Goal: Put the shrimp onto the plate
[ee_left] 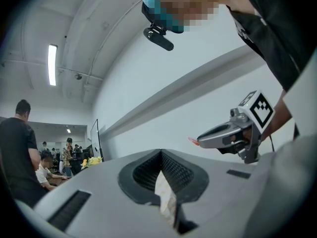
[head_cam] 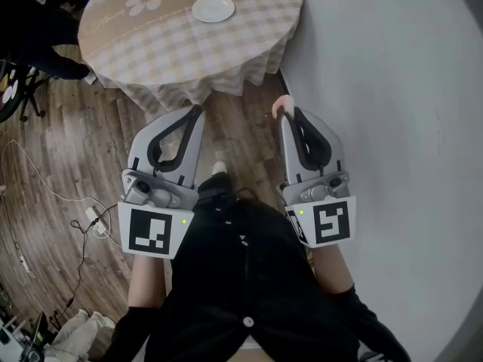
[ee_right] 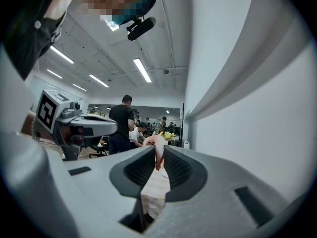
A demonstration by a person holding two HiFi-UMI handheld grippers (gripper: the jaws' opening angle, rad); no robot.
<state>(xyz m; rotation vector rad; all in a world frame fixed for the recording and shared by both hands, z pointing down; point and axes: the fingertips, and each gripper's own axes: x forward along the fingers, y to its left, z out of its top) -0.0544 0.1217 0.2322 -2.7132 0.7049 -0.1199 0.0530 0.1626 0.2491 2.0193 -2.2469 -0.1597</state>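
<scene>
A pink shrimp (head_cam: pixel 281 108) sticks out from the tip of my right gripper (head_cam: pixel 287 113), which is shut on it. In the right gripper view the shrimp (ee_right: pixel 158 147) is pinched between the dark pads. My left gripper (head_cam: pixel 199 111) is beside it, shut with nothing held. Both are held close to the person's body, above the floor and short of the table. A white plate (head_cam: pixel 213 8) sits empty on the round checked tablecloth (head_cam: pixel 166 44) further ahead. The left gripper view shows the right gripper (ee_left: pixel 233 133) with the shrimp (ee_left: pixel 193 141) at its tip.
A grey wall (head_cam: pixel 392 89) runs along the right, close to the table. Cables and a power strip (head_cam: pixel 94 221) lie on the wooden floor at the left. A seated person (head_cam: pixel 38 29) and an office chair are at the far left. Other people stand in the background (ee_right: pixel 121 123).
</scene>
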